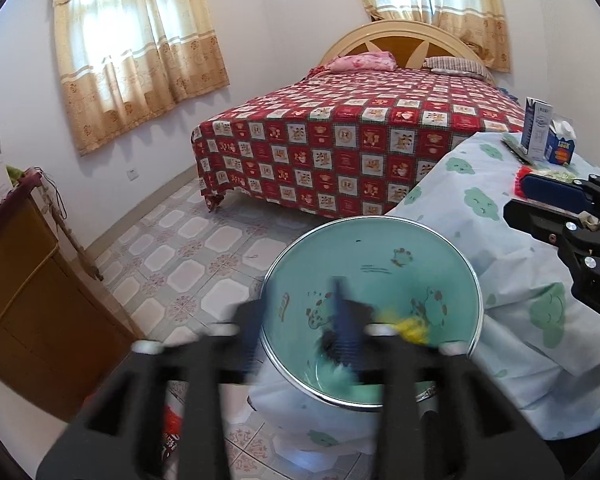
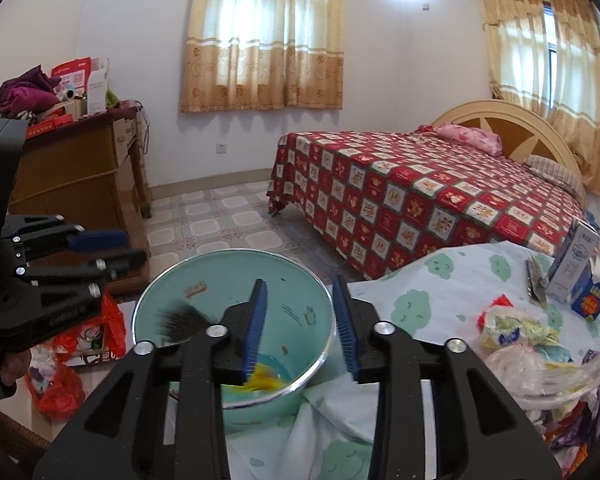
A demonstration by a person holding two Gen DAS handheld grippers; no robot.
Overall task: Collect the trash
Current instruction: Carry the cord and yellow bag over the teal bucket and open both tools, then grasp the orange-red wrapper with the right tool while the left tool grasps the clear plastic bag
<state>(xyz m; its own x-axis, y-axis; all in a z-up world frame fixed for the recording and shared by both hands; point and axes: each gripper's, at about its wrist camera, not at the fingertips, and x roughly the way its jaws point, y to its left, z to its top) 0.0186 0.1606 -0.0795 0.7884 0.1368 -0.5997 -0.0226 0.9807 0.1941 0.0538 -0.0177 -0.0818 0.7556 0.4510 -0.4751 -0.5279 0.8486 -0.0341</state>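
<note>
Pictured in a bedroom: round teal enamel basin with a steel rim (image 2: 204, 280), at the edge of a table draped in pale blue cloud-print cloth (image 2: 440, 280), with a scrap of yellow wrapper (image 2: 262, 380) inside. Above it, right gripper (image 2: 302, 330), blue pads parted wide, empty. Left gripper (image 1: 300, 340) blurred at the basin rim; opening and grip impossible to tell. Heaped plastic-bag trash (image 2: 540, 364) on the cloth nearby, beside a blue-and-white milk carton (image 2: 572, 268).

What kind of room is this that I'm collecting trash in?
Most likely a bedroom in a home. A bed with a red patterned cover and pink bedding stands by curtained windows, and a wooden cabinet piled with boxes and clothes sits against the wall.
</note>
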